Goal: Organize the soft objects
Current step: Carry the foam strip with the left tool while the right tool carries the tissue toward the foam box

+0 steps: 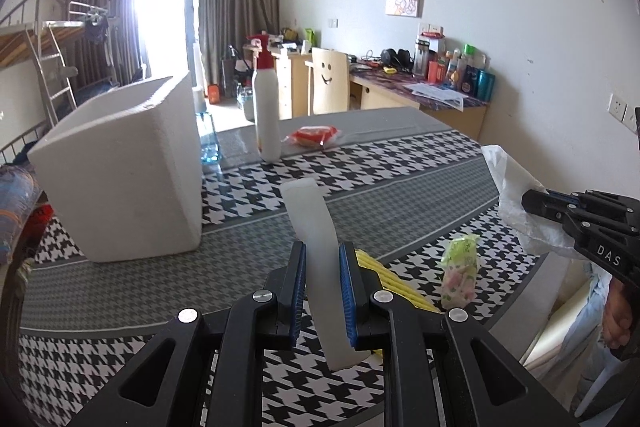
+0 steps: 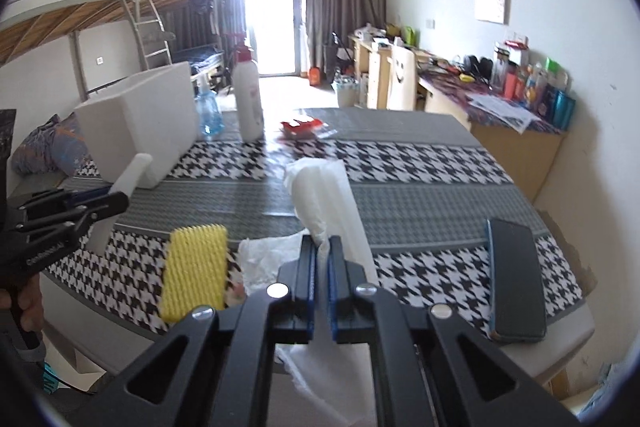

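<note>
Two grippers are loaded: the left gripper [image 1: 323, 283] pinches a white foam strip [image 1: 316, 227], the right gripper [image 2: 323, 281] clamps crumpled white tissue [image 2: 320, 195]. Carrying appears underway; next, each likely needs lifting toward the foam box [image 1: 120, 171] at ten o'clock.

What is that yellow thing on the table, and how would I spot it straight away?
Start at the big white foam box on the checked tablecloth, then come toward the table's near edge. There, between the two grippers, lies a yellow ridged sponge, beside crumpled white paper. It is the only bright yellow thing among the white objects around it.
</note>
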Demonstrator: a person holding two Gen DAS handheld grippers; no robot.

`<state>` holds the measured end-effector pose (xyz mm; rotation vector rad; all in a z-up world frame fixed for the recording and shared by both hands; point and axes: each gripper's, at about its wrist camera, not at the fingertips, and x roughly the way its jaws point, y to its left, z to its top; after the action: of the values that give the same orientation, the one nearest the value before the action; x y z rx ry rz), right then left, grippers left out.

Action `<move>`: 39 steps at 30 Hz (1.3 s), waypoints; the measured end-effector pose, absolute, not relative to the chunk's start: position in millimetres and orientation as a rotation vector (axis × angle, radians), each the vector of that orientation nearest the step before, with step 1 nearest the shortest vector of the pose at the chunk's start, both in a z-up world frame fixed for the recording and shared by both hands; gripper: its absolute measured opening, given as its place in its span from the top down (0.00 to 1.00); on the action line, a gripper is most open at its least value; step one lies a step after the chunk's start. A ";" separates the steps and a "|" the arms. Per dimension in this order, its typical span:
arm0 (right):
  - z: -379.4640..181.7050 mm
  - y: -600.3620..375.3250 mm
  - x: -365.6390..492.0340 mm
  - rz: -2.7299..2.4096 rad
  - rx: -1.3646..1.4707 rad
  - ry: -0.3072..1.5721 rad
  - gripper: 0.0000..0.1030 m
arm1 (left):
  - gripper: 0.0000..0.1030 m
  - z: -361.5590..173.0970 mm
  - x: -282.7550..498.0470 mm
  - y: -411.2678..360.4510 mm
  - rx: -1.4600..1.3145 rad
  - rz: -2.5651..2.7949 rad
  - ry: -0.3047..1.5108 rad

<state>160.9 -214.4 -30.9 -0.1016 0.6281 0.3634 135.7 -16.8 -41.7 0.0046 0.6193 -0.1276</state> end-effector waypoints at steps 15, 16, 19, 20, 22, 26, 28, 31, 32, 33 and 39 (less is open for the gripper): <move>-9.9 -183.3 168.1 0.431 -0.082 0.570 0.92 | 0.83 -24.6 136.8 -2.9 0.016 -0.092 0.558; -9.4 -182.8 169.0 0.434 -0.080 0.569 0.92 | 0.83 -23.6 137.1 -2.1 0.014 -0.091 0.554; -7.4 -178.2 170.0 0.436 -0.082 0.562 0.92 | 0.83 -19.9 137.2 0.8 0.019 -0.087 0.543; -6.5 -176.9 170.3 0.440 -0.081 0.559 0.92 | 0.83 -18.8 138.1 1.2 0.022 -0.088 0.540; -5.1 -173.8 171.1 0.447 -0.085 0.554 0.92 | 0.83 -16.4 140.0 1.9 0.029 -0.085 0.534; -1.5 -165.1 173.5 0.461 -0.093 0.549 0.92 | 0.83 -11.2 143.6 4.1 0.037 -0.077 0.520; 0.6 -161.4 174.8 0.467 -0.097 0.541 0.92 | 0.83 -8.3 145.7 5.4 0.039 -0.078 0.515; 4.7 -156.0 176.4 0.481 -0.100 0.532 0.92 | 0.83 -3.7 147.8 8.5 0.039 -0.073 0.503; 5.4 -154.9 177.2 0.484 -0.100 0.529 0.92 | 0.83 -1.8 148.6 9.0 0.037 -0.071 0.499; 7.4 -152.8 178.3 0.488 -0.099 0.526 0.92 | 0.83 0.2 149.1 9.9 0.034 -0.072 0.494; 16.5 -145.4 182.4 0.507 -0.094 0.500 0.92 | 0.83 10.6 149.9 14.0 0.046 -0.067 0.468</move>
<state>182.4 -145.4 16.5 -0.0937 0.5003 0.5071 149.9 14.0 10.6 0.0463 0.4683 -0.0666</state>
